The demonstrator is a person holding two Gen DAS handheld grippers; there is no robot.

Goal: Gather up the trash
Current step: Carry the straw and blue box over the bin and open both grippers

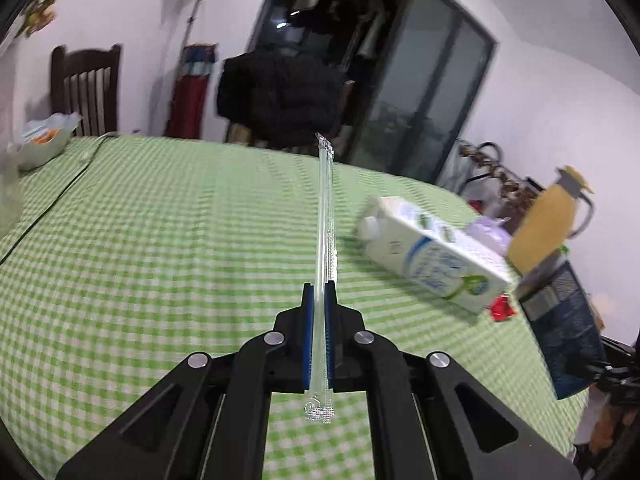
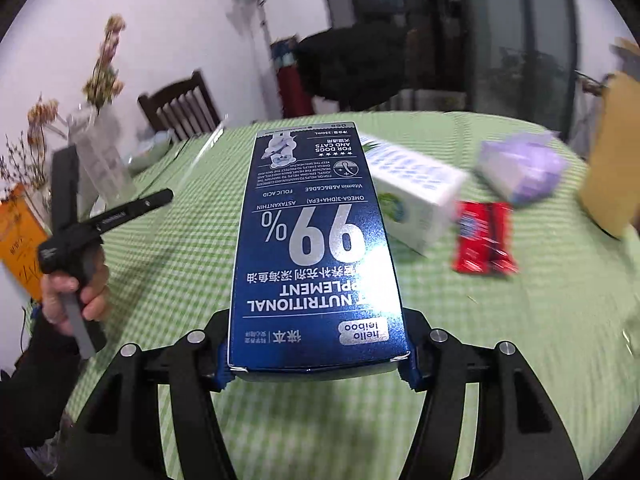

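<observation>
The left hand-held gripper (image 1: 319,292) pinches a light, bendy wrapped straw (image 1: 325,216) near its base above the bench (image 1: 160,220), while the right hand-held gripper (image 2: 316,364) clamps the crushable blue supplement box (image 2: 312,248) across its near end.

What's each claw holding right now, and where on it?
Left claw pinches a clear wrapped straw near its rear end, most of it sticking out ahead. Right claw clamps the blue supplement box by its two side faces at the near end.
</observation>
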